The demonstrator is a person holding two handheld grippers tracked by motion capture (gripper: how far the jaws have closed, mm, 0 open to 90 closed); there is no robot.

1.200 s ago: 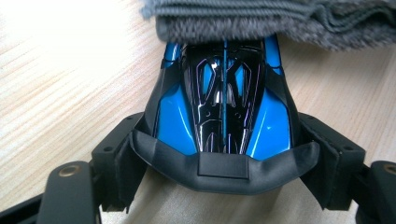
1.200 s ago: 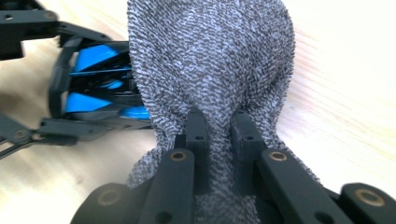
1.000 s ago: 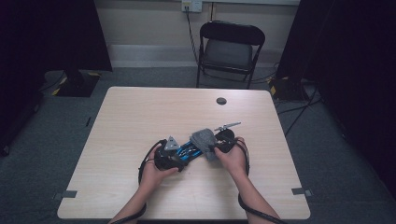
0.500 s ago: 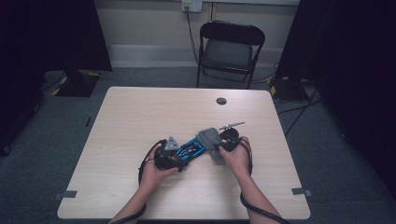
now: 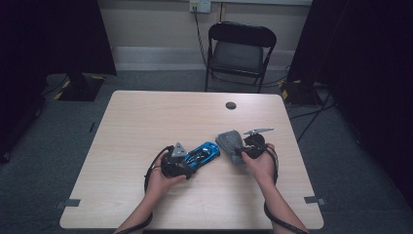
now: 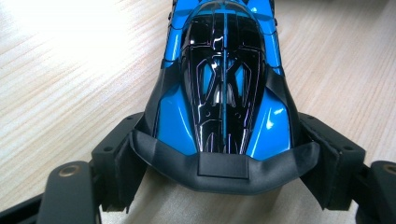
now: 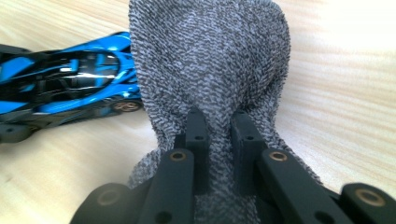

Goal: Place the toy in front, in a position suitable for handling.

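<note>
**Car held, cloth lifted off to the side — wipe stage unclear**

Left hand-held gripper [image 5: 191,163] is clamped on the tail end of the blue toy car [image 5: 203,153]; in the left gripper view the two pads press the car's flanks w/ the black rear bumper [image 6: 225,164] between them, jaws standing wide because the body is wide. Car sits on the bench [image 5: 146,122], roughly centre, nose pointing toward the other hand.

Right hand-held gripper [image 5: 238,148] is pinched tight on a bunched grey knit cloth [image 5: 229,141]; right gripper view shows the jaws nearly together w/ fabric squeezed between them and the rest of the cloth [image 7: 210,60] ballooning up ahead. Cloth is near the car's nose but apart from it, a clear strip of bench between.

Progress, as a guess: the job looks like wiping the car w/ the cloth. Both grasps are made. Cloth isn't on the car now, so either a pass is due or it's being taken away; can't say which. Car body looks glossy, no obvious dirt.

Hard to make out:
- Car's underside and wheels mostly hidden, one wheel [image 7: 123,106] visible in right gripper view.
- Car's nose cut off at top of left gripper view.
- Cloth's true size unknown, it's crumpled.
- Small dark round thing [image 5: 231,105] at far bench edge: too small to ID.
- Silver lever-like part [image 5: 258,130] by right hand, prob. part of that gripper.
</note>
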